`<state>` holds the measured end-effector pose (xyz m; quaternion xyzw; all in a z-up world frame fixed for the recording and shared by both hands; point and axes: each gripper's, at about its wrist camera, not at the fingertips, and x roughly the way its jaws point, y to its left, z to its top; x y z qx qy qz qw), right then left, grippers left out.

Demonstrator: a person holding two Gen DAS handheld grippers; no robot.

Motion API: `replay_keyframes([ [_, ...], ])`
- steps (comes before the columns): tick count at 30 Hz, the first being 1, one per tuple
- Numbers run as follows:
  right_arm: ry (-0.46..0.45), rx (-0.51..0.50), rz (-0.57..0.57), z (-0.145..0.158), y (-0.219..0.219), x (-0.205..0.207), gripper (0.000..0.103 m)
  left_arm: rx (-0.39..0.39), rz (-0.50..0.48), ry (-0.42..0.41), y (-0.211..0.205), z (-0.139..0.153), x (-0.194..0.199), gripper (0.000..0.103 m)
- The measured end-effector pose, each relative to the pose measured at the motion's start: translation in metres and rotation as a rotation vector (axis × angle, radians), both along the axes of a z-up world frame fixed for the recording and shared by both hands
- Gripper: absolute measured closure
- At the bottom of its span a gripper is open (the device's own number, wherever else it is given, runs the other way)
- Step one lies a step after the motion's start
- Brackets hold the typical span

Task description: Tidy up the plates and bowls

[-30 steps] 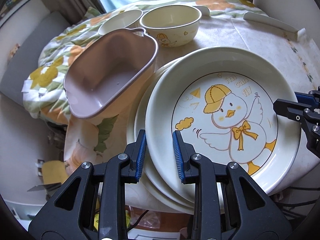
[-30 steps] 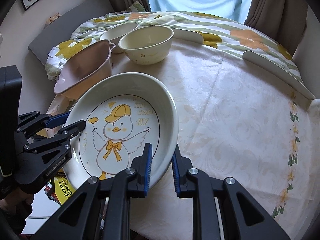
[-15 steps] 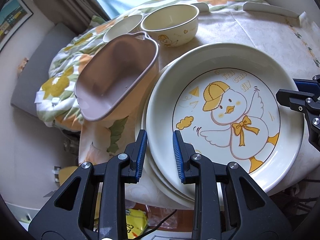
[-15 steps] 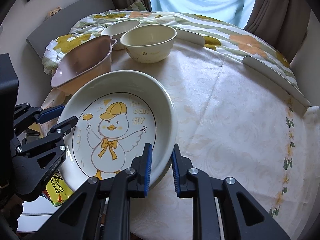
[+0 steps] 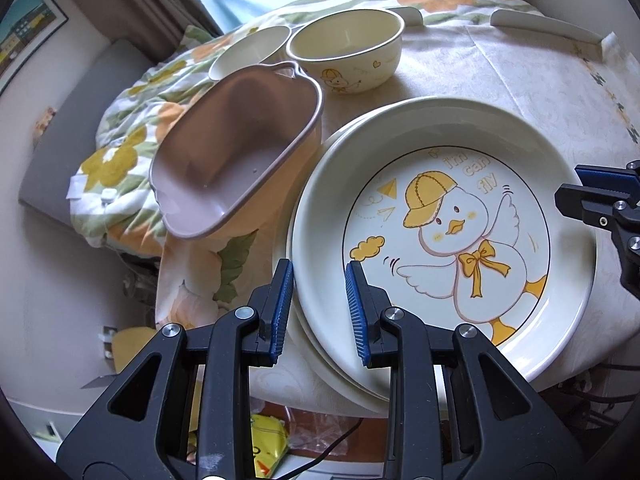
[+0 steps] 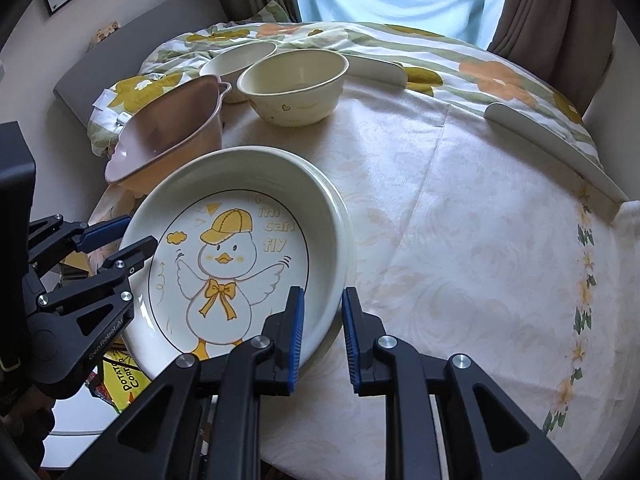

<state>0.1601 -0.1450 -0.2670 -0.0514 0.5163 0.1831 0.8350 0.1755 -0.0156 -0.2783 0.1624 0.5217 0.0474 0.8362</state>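
Right now my left gripper (image 5: 319, 308) and right gripper (image 6: 322, 334) clamp the duck plate's (image 5: 448, 240) nine and three o'clock rims, ready for lowering onto the plate stack (image 5: 344, 376).

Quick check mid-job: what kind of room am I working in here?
Most likely a home living or dining corner: a round table under a cream tablecloth, a floral quilt heaped against curtains, and duck-print children's plates and bowls.
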Motion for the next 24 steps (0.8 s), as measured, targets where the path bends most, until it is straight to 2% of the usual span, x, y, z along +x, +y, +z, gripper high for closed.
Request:
replay_keyframes([
  [2,0.012,0.04,-0.01,0.005,-0.006,0.001,0.085,-0.016,0.012,0.009,0.001,0.002,0.001,0.079],
  [5,-0.003,0.084,-0.013,0.017,-0.015,0.004,0.085,-0.106,0.047,0.002,0.01,0.013,0.002,0.079],
  [7,-0.025,0.107,-0.009,0.027,-0.021,0.006,0.072,-0.178,0.067,-0.008,0.017,0.022,0.001,0.079],
  [9,-0.04,0.153,0.002,0.036,-0.026,0.01,0.029,-0.207,0.087,-0.031,0.021,0.033,-0.001,0.078],
  [11,-0.057,0.2,0.019,0.046,-0.028,0.013,0.021,-0.238,0.101,-0.056,0.025,0.044,-0.004,0.078],
  [12,-0.062,0.214,0.031,0.05,-0.027,0.016,0.02,-0.257,0.113,-0.065,0.028,0.05,-0.006,0.074],
  [14,-0.078,0.234,0.061,0.057,-0.023,0.021,0.015,-0.286,0.14,-0.083,0.036,0.058,-0.007,0.05],
  [15,-0.087,0.238,0.072,0.059,-0.02,0.024,0.009,-0.309,0.155,-0.105,0.042,0.064,-0.009,0.022],
  [16,-0.097,0.243,0.084,0.062,-0.015,0.027,0.006,-0.324,0.174,-0.134,0.048,0.07,-0.012,0.007],
  [17,-0.102,0.247,0.093,0.064,-0.013,0.03,0.004,-0.333,0.195,-0.163,0.056,0.076,-0.014,0.005],
  [20,-0.092,0.277,0.121,0.068,0.002,0.041,0.003,-0.36,0.25,-0.174,0.081,0.086,-0.012,0.003],
  [24,-0.022,0.28,0.18,0.07,0.031,0.067,0.003,-0.474,0.337,-0.179,0.128,0.086,-0.003,0.003],
])
